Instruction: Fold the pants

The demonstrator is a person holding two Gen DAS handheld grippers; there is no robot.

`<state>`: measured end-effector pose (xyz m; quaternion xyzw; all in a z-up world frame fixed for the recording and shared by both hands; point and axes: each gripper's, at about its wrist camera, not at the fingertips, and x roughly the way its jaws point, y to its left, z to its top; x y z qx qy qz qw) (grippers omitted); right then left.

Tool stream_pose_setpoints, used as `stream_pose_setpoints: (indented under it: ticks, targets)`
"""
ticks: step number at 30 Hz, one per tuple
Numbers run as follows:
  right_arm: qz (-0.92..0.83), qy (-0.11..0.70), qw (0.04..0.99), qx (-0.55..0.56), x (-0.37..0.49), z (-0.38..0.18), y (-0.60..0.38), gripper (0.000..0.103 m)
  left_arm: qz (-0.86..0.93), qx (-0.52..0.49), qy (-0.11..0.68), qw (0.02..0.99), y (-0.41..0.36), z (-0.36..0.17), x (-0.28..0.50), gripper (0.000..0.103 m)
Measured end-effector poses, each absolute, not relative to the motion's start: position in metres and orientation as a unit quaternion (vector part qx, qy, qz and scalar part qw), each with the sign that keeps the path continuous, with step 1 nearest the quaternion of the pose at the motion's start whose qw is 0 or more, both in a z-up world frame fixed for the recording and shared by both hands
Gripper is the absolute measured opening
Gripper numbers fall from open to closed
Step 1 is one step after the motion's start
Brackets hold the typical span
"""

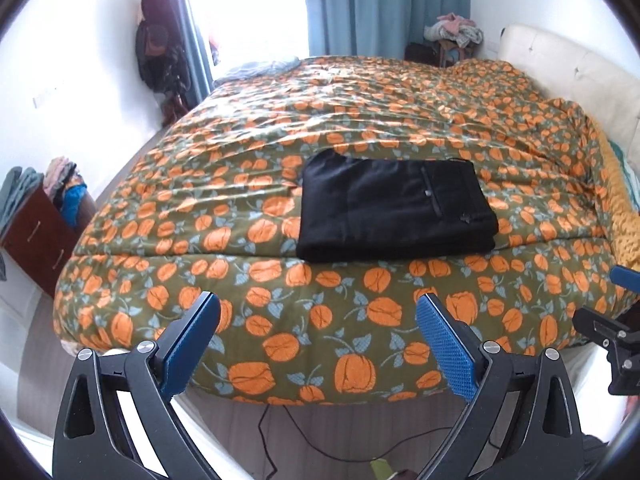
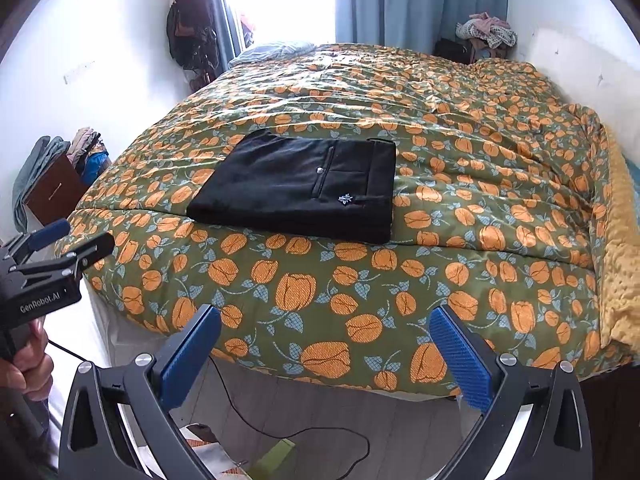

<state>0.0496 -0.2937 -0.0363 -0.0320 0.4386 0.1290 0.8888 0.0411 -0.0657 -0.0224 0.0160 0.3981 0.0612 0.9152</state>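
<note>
Black pants (image 1: 394,204), folded into a flat rectangle, near bed's front edge.

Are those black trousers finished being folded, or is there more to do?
They look finished: the black pants lie as a compact, squared stack on the flowered quilt. Nothing is in hand: the left gripper and the right gripper are both open, empty and short of the bed's edge. Little seems left, perhaps only putting them away.
</note>
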Motion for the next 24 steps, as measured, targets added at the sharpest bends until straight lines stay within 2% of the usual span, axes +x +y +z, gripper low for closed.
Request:
stream_pose_setpoints:
  ticks: [9,15,24]
  targets:
    - [0.125,0.447,0.885,-0.05,0.045,-0.013,-0.29,0.103,0.044,0.067,0.397,0.914,-0.068,-0.006,0.033,0.099]
    - [0.114,0.446,0.887,-0.044,0.037,0.002,-0.295,0.103,0.021,0.038,0.42,0.907,-0.072,-0.005,0.027,0.099]
    - [0.1,0.446,0.888,-0.055,0.027,-0.003,-0.292,0.103,0.049,0.025,0.43,0.901,-0.067,-0.005,0.028,0.099]
